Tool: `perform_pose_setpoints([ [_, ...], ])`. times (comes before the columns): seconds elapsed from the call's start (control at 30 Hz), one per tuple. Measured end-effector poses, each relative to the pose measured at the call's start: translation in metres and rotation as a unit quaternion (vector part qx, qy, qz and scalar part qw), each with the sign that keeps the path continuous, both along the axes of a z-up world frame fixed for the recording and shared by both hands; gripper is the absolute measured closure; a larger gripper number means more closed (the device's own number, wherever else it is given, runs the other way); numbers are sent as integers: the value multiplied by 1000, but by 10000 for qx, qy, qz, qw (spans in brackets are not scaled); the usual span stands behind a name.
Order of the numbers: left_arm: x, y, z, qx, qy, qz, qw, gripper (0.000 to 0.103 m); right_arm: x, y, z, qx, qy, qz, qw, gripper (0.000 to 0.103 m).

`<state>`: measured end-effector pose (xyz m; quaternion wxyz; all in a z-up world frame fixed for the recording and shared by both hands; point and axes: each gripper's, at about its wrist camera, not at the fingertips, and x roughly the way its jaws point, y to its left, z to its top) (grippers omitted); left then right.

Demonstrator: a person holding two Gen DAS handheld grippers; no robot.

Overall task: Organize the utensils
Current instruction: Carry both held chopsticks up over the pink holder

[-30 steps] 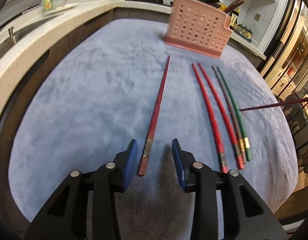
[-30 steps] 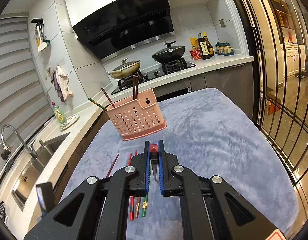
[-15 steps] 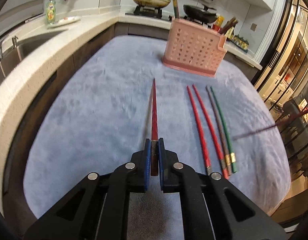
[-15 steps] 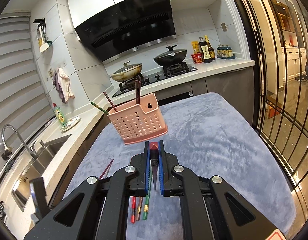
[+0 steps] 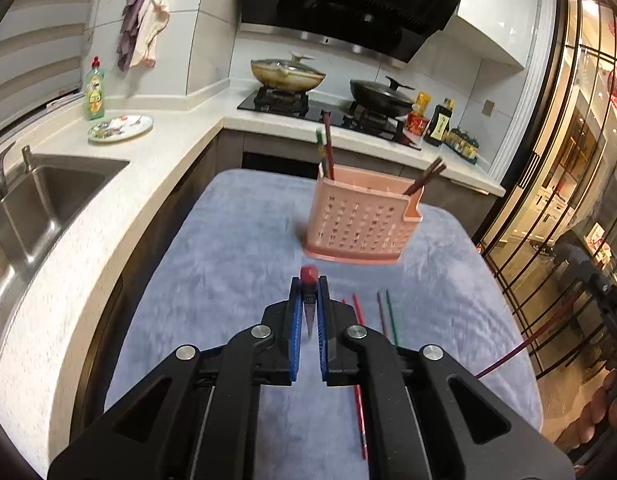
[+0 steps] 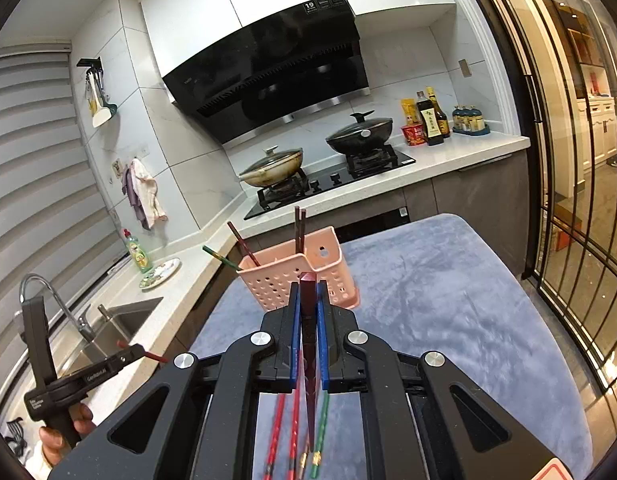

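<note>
A pink perforated utensil basket [image 5: 360, 222] stands on the blue-grey mat [image 5: 236, 248] and holds several chopsticks; it also shows in the right wrist view [image 6: 304, 272]. My left gripper [image 5: 308, 300] is shut on a red chopstick [image 5: 309, 276], lifted above the mat. My right gripper [image 6: 308, 304] is shut on a dark red chopstick [image 6: 308, 320], held in the air in front of the basket. Red chopsticks [image 6: 284, 420] and a green one [image 6: 322, 424] lie on the mat below it. They also show in the left wrist view [image 5: 358, 360].
A sink [image 5: 36, 200] and white counter [image 5: 108, 200] lie left of the mat. A stove with two pans [image 5: 288, 76] sits behind the basket. A dish-soap bottle [image 5: 95, 90] and plate [image 5: 120, 128] stand on the counter. Glass doors [image 5: 568, 200] are at right.
My left gripper closed on the red chopstick and lifted it off the mat, tilting up toward the basket. My right gripper kept its dark chopstick and moved a little closer to the basket.
</note>
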<state>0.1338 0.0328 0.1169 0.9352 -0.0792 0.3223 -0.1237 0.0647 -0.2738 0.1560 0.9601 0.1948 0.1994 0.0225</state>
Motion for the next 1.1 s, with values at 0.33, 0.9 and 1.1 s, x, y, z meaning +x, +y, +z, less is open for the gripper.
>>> perform_pose_setpoints([
  [0.33,55,-22,76,-233,-658,1,9976,96,80,-5,51,219,-437,121,9987,96],
  [0.9,174,-69,133,-539,-1272,167,9903,96,233,-4,95,178,-816,-154,9964,96],
  [1.1,198,-82,93,-449,-919,98,9947,96,260,1,57,-4,-438,-92,9990,96],
])
